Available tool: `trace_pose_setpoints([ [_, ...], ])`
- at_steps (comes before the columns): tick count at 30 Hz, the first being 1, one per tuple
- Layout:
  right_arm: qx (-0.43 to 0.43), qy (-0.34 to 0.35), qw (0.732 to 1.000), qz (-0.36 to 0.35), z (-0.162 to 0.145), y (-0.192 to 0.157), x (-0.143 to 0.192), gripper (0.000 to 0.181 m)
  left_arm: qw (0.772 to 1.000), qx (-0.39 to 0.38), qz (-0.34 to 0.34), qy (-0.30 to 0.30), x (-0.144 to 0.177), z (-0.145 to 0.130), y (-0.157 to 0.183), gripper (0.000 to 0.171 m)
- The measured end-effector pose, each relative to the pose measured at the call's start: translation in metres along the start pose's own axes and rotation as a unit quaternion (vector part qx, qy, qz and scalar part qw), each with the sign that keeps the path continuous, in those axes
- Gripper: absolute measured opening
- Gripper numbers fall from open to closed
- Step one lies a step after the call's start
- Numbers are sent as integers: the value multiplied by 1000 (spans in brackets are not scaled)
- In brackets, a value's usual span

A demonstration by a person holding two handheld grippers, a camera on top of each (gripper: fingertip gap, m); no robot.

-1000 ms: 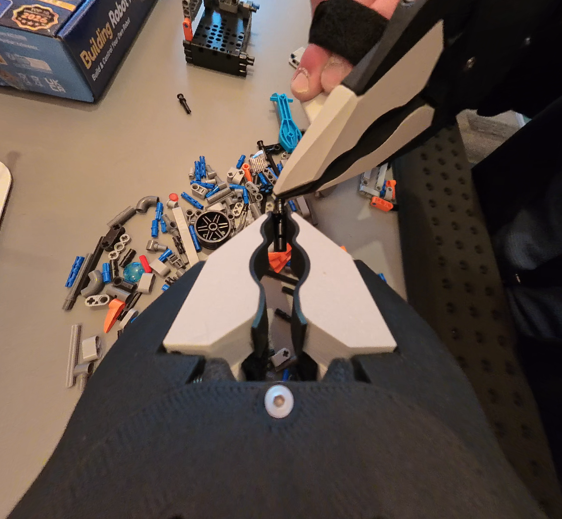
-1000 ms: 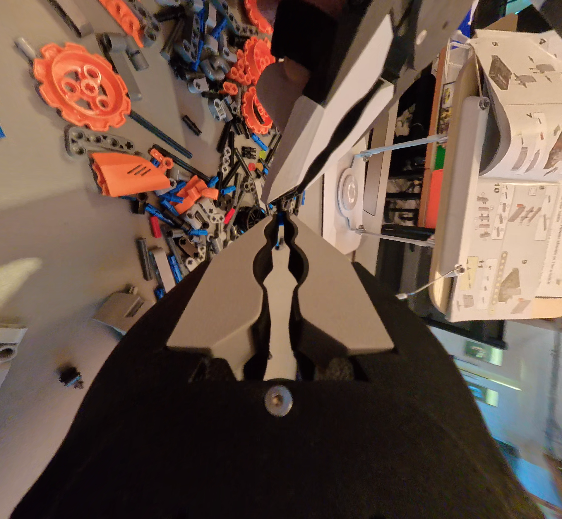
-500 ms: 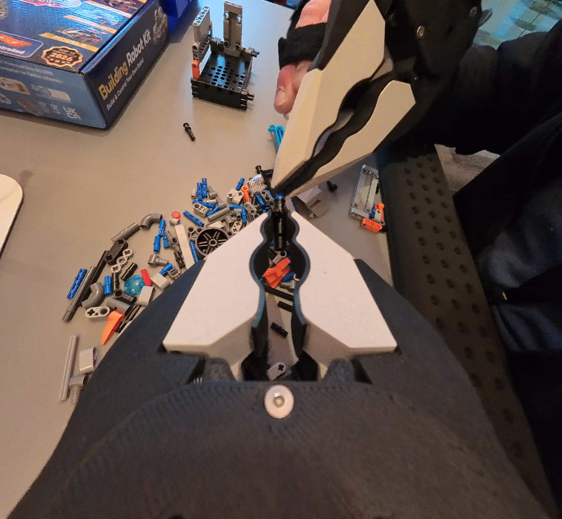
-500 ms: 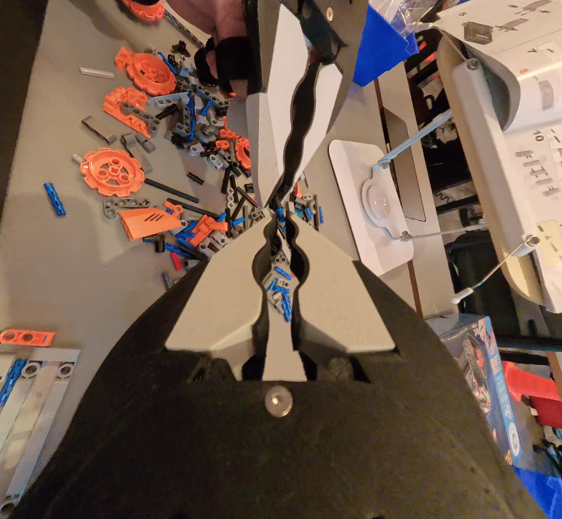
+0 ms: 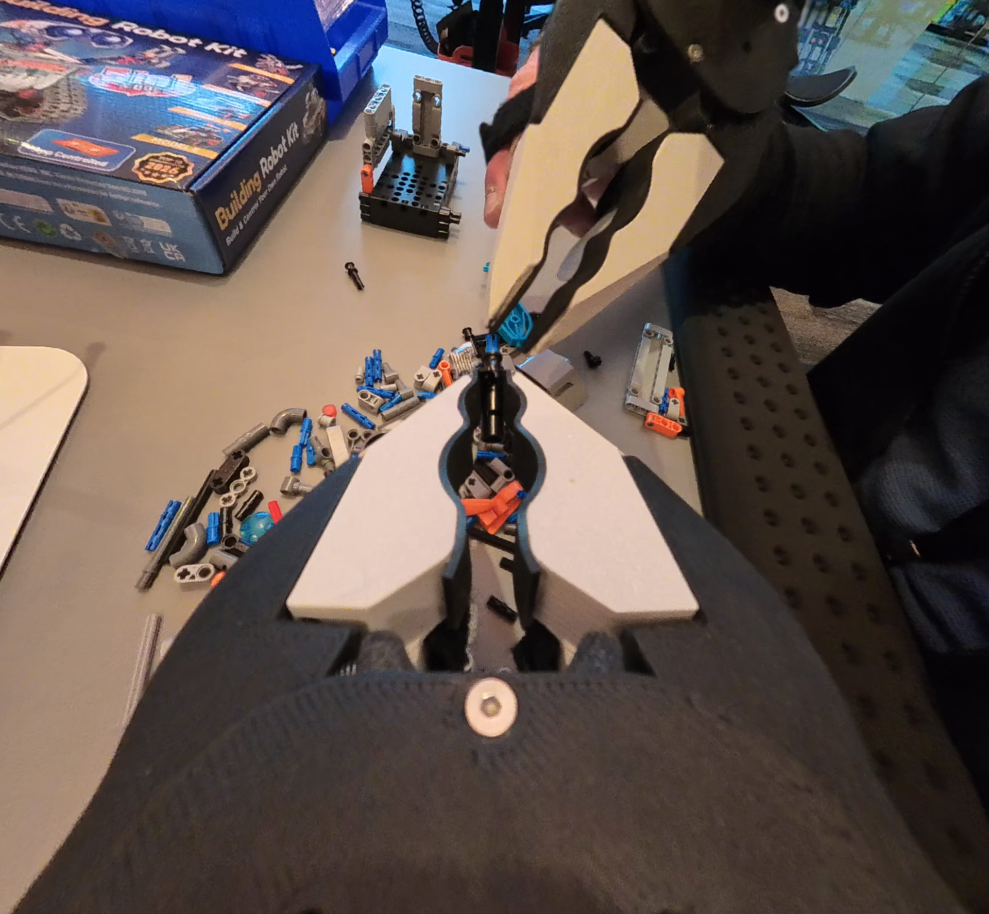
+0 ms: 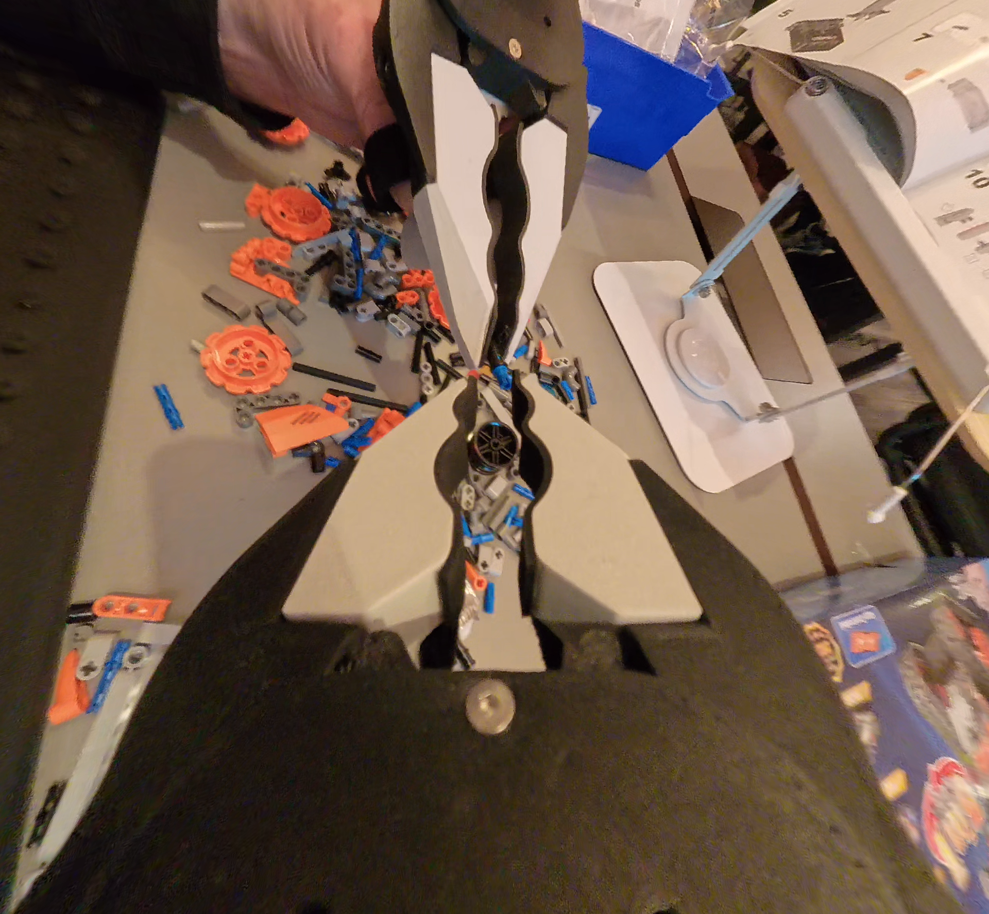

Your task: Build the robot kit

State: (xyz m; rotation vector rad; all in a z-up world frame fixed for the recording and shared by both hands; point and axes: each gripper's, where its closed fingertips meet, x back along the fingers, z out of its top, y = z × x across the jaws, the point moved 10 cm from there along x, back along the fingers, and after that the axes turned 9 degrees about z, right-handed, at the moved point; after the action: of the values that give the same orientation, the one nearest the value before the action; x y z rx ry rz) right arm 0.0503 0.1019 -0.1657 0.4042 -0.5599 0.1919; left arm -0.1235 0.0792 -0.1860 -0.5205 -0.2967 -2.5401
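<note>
At centre of the left wrist view, your left gripper is clamped on a black pin, its blue end pointing far. The right gripper meets it from the far right, above the parts pile.

From the right wrist view, your right gripper stands narrowly parted about the blue end; contact cannot be told.

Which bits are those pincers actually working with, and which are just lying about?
Handled: left gripper shut on black connector; blue pin at its tip; right gripper open there.
Lying about: black frame assembly, kit box, orange gear, black wheel, blue bin.
</note>
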Motion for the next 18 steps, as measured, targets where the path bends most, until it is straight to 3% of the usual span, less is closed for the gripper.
trace_pose_setpoints([
  [6, -64, 38, 997, 31, -4, 6, 1, 1, 999, -42, 18, 8, -4, 3, 7, 3],
  [14, -60, 53, 996, 44, -3, 4, 5, 0, 998, -59, 16, 27, -9, 5, 14, 3],
  [18, -69, 82, 993, 39, -1, 7, 15, 0, 998, -31, 15, 51, -4, 8, 9, 3],
])
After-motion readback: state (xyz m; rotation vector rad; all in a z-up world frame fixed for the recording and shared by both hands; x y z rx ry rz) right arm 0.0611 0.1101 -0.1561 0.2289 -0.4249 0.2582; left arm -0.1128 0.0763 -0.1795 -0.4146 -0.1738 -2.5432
